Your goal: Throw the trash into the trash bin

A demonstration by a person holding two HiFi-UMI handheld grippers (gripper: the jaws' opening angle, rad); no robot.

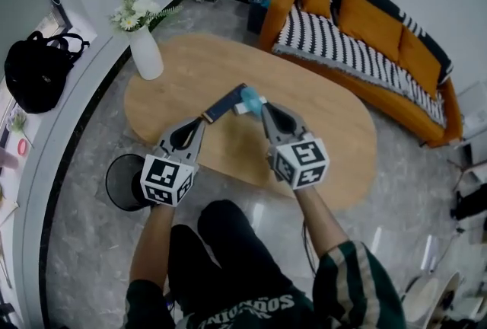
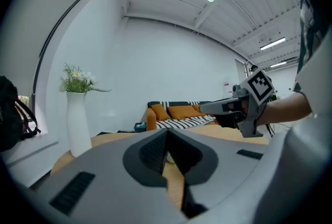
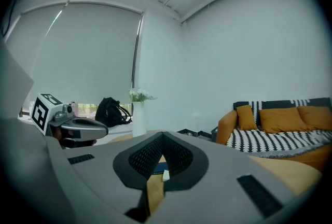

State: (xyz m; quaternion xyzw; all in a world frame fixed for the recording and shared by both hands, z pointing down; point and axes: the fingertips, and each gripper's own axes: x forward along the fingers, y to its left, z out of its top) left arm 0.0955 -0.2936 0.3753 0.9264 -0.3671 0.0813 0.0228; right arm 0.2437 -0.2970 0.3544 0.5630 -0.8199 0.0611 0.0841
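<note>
- The trash lies mid-bench, toward the far edge: a dark blue flat packet (image 1: 227, 103), and to its right a light blue piece (image 1: 249, 97) touching a small white piece (image 1: 263, 102).
- The left hand-held gripper (image 1: 205, 120) is clenched on nothing, its tips just beside the packet's near end. The right hand-held gripper (image 1: 264, 110) is likewise clenched and empty, its tips just near of the white piece.
- Both point almost level across the bench (image 1: 335, 129) at the trash. I judge this a stance for taking one item each — the jaws would have to part first.
- The trash bin (image 1: 124, 181), black mesh, stands on the floor at the bench's near-left edge, close by the person's left side — handy for a short carry.
- No brand or label is legible on the trash. The cubes carry only square markers, and the lettering on the person's shirt is too distorted to read.
</note>
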